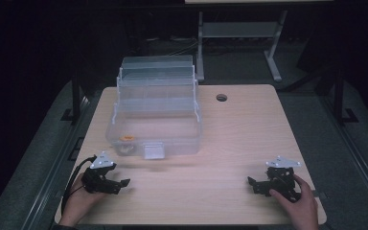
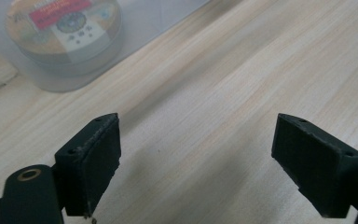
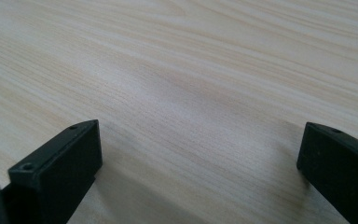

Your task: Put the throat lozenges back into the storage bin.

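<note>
A clear plastic box (image 1: 154,120) stands open on the table toward 11 o'clock, its stepped trays lifted up at the back. A small round orange tin (image 1: 126,138) lies flat inside, at the box's 7 o'clock corner.

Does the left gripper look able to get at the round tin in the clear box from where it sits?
Probably not straight on. The left gripper, jaws open, rests on the table near the clear box, but the box's front wall stands before the round tin. It would likely have to go over the rim.
</note>
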A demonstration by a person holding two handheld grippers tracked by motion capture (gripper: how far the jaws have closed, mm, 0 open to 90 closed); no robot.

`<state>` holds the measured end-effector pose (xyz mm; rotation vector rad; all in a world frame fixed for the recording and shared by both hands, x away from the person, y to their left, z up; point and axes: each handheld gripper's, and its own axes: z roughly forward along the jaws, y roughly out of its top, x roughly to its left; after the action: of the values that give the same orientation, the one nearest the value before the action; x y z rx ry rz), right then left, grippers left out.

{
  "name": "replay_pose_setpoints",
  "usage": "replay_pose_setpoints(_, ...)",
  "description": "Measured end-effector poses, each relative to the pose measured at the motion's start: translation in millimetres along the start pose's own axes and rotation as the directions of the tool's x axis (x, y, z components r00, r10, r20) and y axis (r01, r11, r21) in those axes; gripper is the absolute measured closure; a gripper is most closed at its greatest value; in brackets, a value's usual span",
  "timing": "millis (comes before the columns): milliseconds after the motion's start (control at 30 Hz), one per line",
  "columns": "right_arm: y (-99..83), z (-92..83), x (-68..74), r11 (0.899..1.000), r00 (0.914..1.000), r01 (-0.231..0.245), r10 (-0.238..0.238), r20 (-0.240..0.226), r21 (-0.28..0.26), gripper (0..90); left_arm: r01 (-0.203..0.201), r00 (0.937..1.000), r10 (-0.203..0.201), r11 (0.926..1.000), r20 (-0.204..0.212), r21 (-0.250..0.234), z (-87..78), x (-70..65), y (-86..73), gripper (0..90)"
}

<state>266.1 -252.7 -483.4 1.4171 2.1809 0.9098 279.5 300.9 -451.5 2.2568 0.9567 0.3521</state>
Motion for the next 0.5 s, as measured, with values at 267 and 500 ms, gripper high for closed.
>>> replay_pose_setpoints(267, 0.0, 0.0, 0.0, 1.000, 1.0000, 0.000, 0.000, 0.000, 0.000, 0.0, -0.003, 1.0000, 0.003, 1.0000, -0.004, 0.003, 5.5, 1.8, -8.2, 13.1)
replay_pose_setpoints(500, 0.0, 0.0, 0.0, 1.000, 1.0000, 0.000, 0.000, 0.000, 0.000, 0.0, -0.015, 0.9999, 0.015, 0.9999, -0.006, -0.003, 9.5, 3.4, -13.4, 12.1)
